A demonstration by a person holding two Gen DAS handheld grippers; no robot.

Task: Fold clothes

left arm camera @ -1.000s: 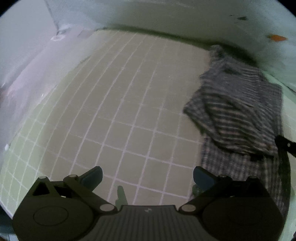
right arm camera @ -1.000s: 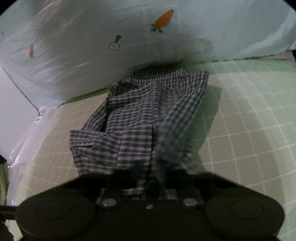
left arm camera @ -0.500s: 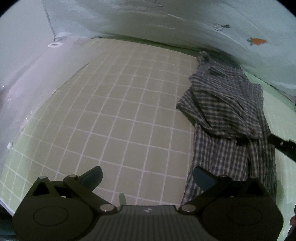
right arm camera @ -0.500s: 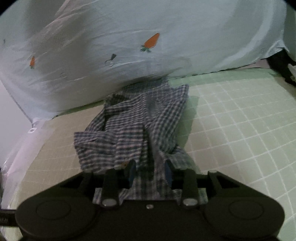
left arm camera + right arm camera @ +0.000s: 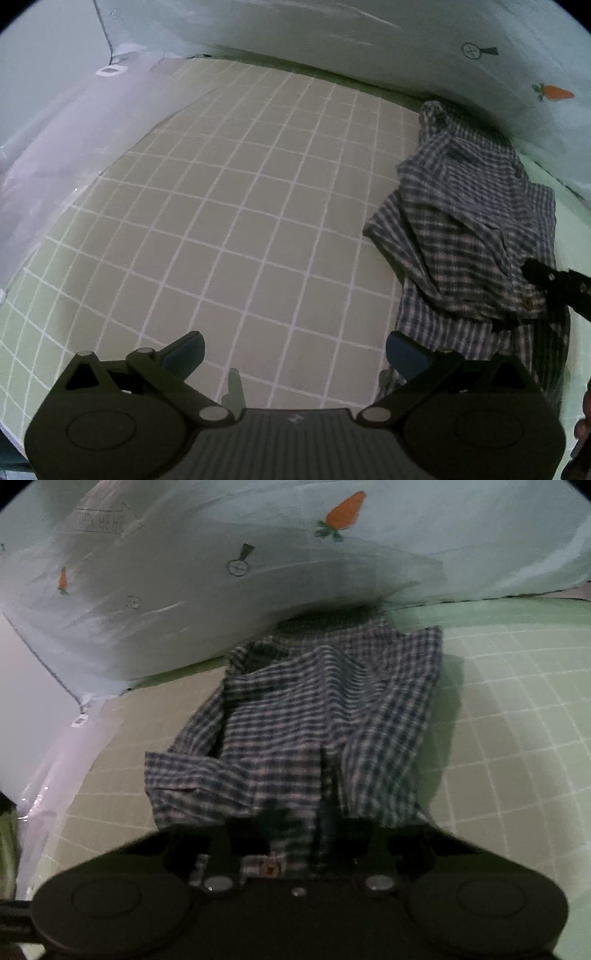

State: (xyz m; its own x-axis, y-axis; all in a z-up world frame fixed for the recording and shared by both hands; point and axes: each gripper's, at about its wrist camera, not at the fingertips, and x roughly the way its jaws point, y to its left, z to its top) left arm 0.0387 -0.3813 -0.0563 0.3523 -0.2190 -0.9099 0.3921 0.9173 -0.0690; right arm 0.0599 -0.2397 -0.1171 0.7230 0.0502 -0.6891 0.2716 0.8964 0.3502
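A: Nearest, the left gripper (image 5: pixel 293 349) hung wide apart over the bare grid mat (image 5: pixel 229 229), holding nothing.

B: And the right gripper (image 5: pixel 295 845)?

A: Its jaws had just been closing; they looked pinched on the near hem of the checked shirt (image 5: pixel 306 731), though blur hid the pads.

B: The shirt?

A: Crumpled on the mat, far end against the carrot-print sheet (image 5: pixel 258 554).

B: Risk?

A: A thin pinch could slip, or drag the whole bunch instead of spreading it.

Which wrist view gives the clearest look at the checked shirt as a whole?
The left wrist view: the checked shirt is sharp there, crumpled on the grid mat, though near the frame edge. The right wrist view centres it but blurred, its near edge hidden by the gripper.
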